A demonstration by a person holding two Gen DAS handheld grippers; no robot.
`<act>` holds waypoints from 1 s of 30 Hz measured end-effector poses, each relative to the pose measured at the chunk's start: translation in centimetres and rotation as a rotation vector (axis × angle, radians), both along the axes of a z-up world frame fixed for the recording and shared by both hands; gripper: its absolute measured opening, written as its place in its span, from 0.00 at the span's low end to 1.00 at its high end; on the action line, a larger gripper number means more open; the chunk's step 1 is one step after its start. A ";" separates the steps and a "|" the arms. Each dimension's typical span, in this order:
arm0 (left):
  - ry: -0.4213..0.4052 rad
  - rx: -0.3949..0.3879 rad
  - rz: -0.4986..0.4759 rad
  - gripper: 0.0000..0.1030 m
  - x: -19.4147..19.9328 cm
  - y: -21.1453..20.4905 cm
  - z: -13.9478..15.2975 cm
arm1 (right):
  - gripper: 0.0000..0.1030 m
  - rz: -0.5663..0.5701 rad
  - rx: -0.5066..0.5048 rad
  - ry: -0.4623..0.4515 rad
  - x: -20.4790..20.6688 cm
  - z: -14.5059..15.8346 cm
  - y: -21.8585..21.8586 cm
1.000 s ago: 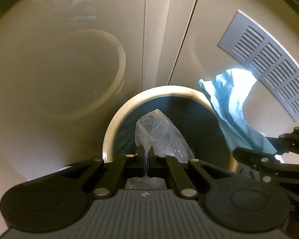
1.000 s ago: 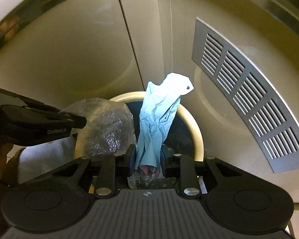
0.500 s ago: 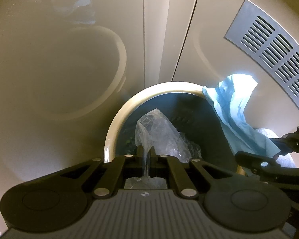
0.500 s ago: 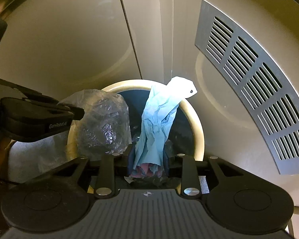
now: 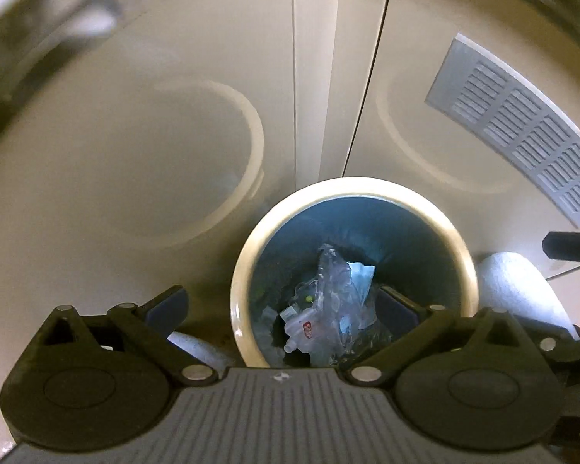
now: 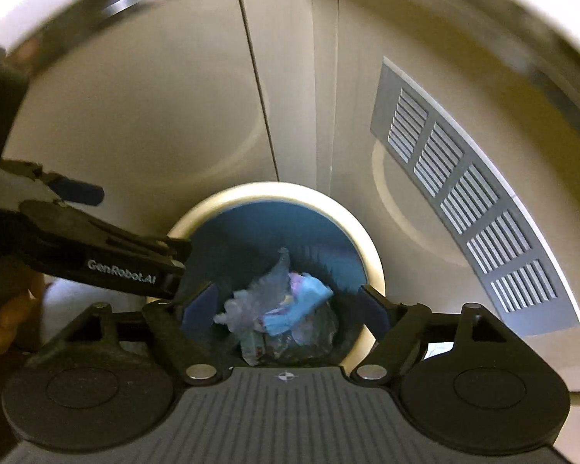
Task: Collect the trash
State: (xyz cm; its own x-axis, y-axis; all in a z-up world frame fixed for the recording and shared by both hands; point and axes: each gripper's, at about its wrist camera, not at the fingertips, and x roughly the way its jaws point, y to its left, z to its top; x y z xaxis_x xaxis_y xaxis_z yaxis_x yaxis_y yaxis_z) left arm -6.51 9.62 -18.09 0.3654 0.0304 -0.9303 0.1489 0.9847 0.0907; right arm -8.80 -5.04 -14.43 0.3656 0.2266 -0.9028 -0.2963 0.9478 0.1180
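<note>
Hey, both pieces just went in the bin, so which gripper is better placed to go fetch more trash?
Neither clearly. The left gripper and right gripper have both just opened, stand empty, and hang over the bin. No loose trash shows outside it, so the side can't be judged.

bin [image 5: 247, 270] near rim hidden behind tongs body; trash [image 6: 278, 309] blurred.

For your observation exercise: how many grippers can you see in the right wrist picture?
2. The right gripper fills the bottom, jaws open over the bin. The left gripper reaches in from the left edge, open too. None seems hidden.
</note>
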 end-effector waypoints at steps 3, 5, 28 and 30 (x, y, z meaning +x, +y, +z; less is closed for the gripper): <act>-0.044 -0.002 0.002 1.00 -1.7 0.2 2.1 | 0.84 0.008 0.029 -0.039 -1.4 1.9 0.0; -0.076 0.010 0.013 1.00 -2.7 0.3 3.2 | 0.85 0.012 0.037 -0.063 -2.4 3.0 0.1; -0.228 0.049 0.049 1.00 -10.1 0.0 8.1 | 0.89 -0.017 0.066 -0.241 -9.8 9.3 -1.1; -0.235 0.050 0.039 1.00 -10.3 -0.3 8.2 | 0.89 -0.019 0.062 -0.245 -10.0 9.3 -1.2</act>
State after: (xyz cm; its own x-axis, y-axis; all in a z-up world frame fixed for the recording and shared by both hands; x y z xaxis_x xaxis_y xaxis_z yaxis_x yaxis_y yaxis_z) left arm -16.80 9.34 -9.90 0.5696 0.0924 -0.8167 0.0799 0.9827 0.1670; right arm -18.77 -6.20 -5.16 0.5762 0.2694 -0.7716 -0.3052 0.9467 0.1027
